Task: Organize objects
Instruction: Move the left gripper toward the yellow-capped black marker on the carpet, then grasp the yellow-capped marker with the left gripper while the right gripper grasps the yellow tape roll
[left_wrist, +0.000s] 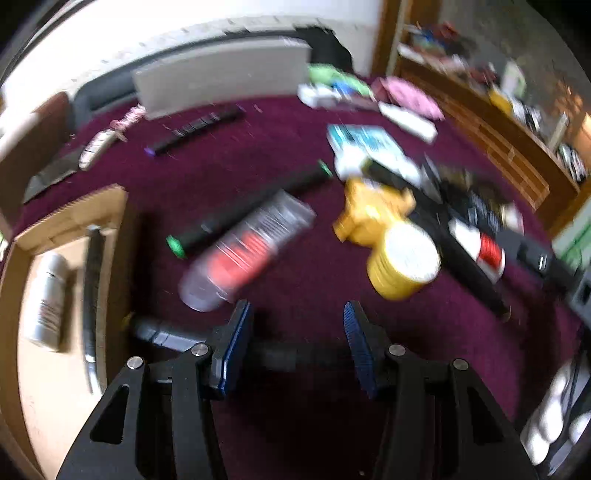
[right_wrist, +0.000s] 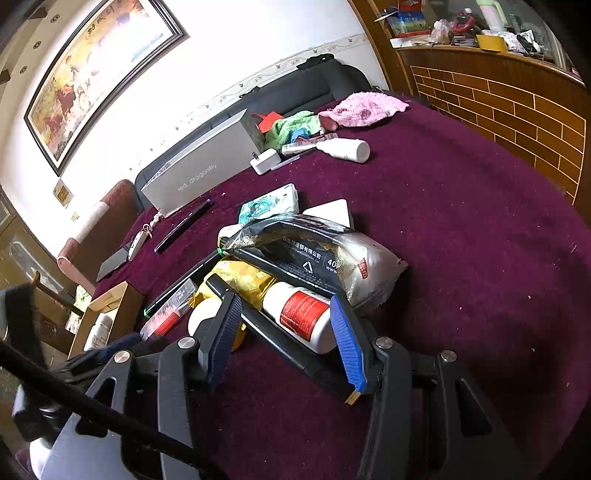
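Observation:
My left gripper (left_wrist: 295, 314) hangs open over the purple tablecloth (left_wrist: 295, 155). A black rod (left_wrist: 288, 356) lies crosswise under its fingers, and the pads do not press on it. Ahead lie a clear tube with a red label (left_wrist: 247, 247), a black rod with green ends (left_wrist: 247, 210) and a yellow jar with a white lid (left_wrist: 402, 258); this view is blurred. My right gripper (right_wrist: 284, 299) stands open low over the pile. Between its fingers, ungripped, lie a white bottle with a red label (right_wrist: 303, 317) and a long black bar (right_wrist: 291, 343).
An open cardboard box (left_wrist: 22, 295) at the left table edge holds a white bottle (left_wrist: 48, 299). A silver and black bag (right_wrist: 332, 251) and a yellow packet (right_wrist: 240, 277) top the pile. A grey box (right_wrist: 199, 173), cloths and another white bottle (right_wrist: 347, 149) lie further back.

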